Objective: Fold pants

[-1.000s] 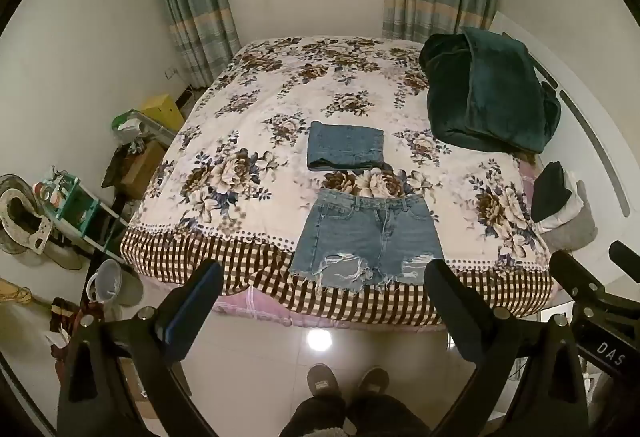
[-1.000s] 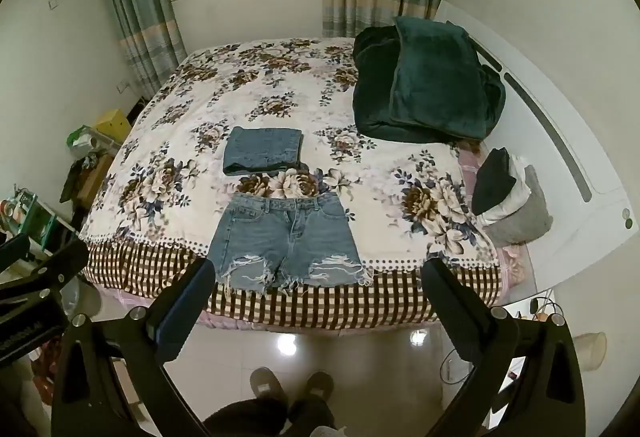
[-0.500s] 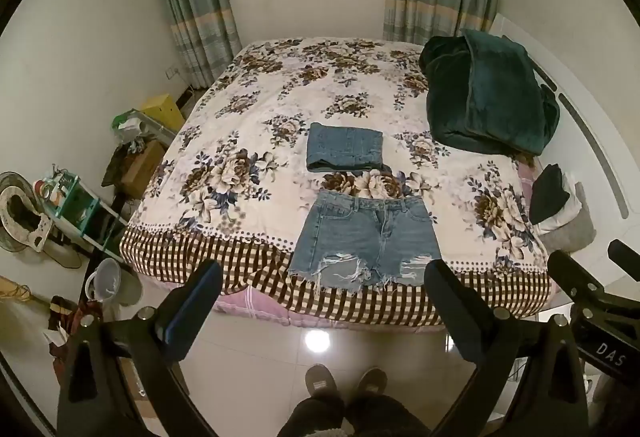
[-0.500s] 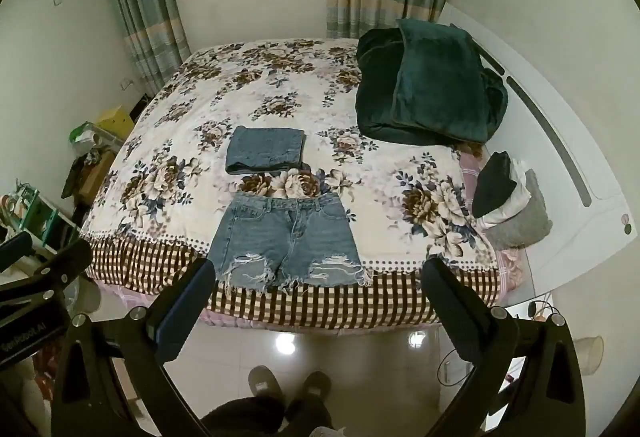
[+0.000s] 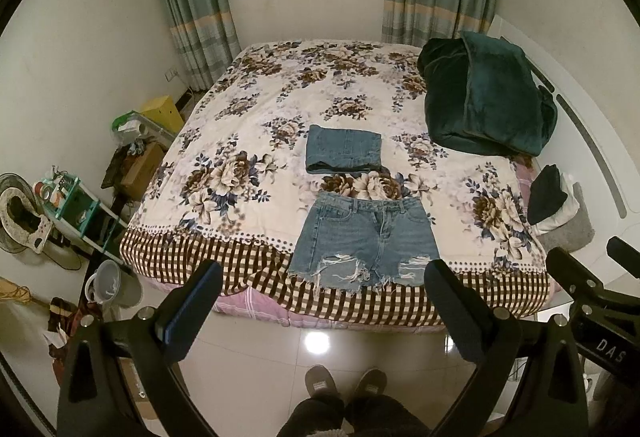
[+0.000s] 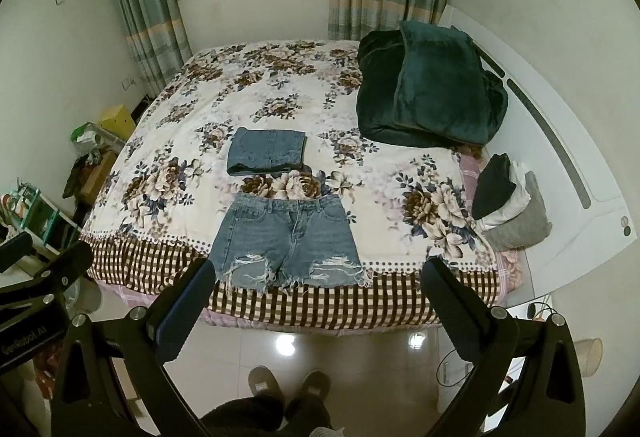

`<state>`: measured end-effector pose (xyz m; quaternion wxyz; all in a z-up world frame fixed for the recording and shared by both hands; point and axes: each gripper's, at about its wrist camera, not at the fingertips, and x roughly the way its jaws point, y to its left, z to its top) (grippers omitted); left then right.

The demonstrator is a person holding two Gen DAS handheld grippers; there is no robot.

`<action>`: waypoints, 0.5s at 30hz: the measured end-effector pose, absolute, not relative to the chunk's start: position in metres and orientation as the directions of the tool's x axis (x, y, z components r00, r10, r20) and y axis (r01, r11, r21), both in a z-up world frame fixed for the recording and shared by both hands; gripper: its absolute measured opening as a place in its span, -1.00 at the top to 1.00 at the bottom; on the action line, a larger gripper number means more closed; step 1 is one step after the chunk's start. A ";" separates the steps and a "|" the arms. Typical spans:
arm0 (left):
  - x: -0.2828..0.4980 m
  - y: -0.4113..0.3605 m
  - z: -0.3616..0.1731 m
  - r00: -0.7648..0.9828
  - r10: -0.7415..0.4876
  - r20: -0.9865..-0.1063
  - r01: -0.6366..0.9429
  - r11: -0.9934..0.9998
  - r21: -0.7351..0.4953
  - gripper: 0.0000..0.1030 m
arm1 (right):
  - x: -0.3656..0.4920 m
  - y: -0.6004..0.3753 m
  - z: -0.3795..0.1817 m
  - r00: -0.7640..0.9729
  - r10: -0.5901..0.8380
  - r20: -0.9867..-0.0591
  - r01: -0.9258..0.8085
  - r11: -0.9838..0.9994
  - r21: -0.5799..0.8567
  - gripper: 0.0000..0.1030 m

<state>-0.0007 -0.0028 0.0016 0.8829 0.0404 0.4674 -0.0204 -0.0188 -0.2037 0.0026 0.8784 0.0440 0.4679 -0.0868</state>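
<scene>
Denim shorts (image 5: 366, 243) spread flat and face up on the bed (image 5: 256, 141), at the middle of its near edge: waistband toward the window, frayed hems lying on the checked border (image 5: 192, 257) where the cover begins to drop over the edge. Behind the waistband, apart from it and nearer the bed's centre, lies a folded denim piece (image 5: 344, 149) (apparently a garment already finished). A dark green blanket (image 5: 488, 97) is heaped at the far right of the bed; a small stack of clothes (image 5: 556, 203) sits at the right edge.

Left gripper (image 5: 322, 297) and right gripper (image 6: 318, 295) are both held out over the floor in front of the bed, short of the near edge, fingers spread wide and holding nothing. In each wrist view the shorts appear between the two fingers, well apart from them. The person's slippers (image 6: 290, 385) stand on the tiles below.

Handling, as a judgement: the shorts look light and limp yet fairly firm for cloth, so denim should keep a crease and slide little on the cotton cover. The thick seamed parts (waistband corners, side seams) offer the surest purchase. The ripped fronts and loose hem threads are poor places to pinch, since they could tear or pull out. A likely first fold is lengthwise, one side seam carried over to the other, with one gripper at a waistband corner and the other at the hem on the same side. No fold is yet made.
</scene>
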 end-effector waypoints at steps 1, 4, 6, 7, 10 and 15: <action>-0.001 -0.003 0.001 0.562 0.002 -0.827 0.074 0.996 0.053 -1.00 | -0.018 -0.204 0.002 0.546 -0.111 -0.830 0.192 0.981 -0.005 -1.00; -0.002 -0.006 0.003 0.563 0.003 -0.826 0.073 0.996 0.053 -1.00 | -0.019 -0.205 0.003 0.546 -0.109 -0.831 0.190 0.982 -0.004 -1.00; -0.002 -0.011 0.007 0.562 0.001 -0.827 0.074 0.996 0.051 -1.00 | -0.019 -0.205 0.004 0.546 -0.110 -0.831 0.189 0.982 -0.006 -1.00; -0.002 -0.012 0.008 0.563 0.002 -0.826 0.073 0.996 0.052 -1.00 | -0.019 -0.206 0.003 0.546 -0.109 -0.831 0.190 0.982 -0.004 -1.00; -0.002 -0.010 0.010 0.563 -0.001 -0.826 0.074 0.996 0.049 -1.00 | -0.019 -0.205 0.004 0.546 -0.112 -0.830 0.190 0.982 -0.008 -1.00; -0.002 -0.011 0.010 0.565 0.001 -0.825 0.073 0.996 0.051 -1.00 | -0.019 -0.207 0.004 0.548 -0.111 -0.829 0.189 0.982 -0.006 -1.00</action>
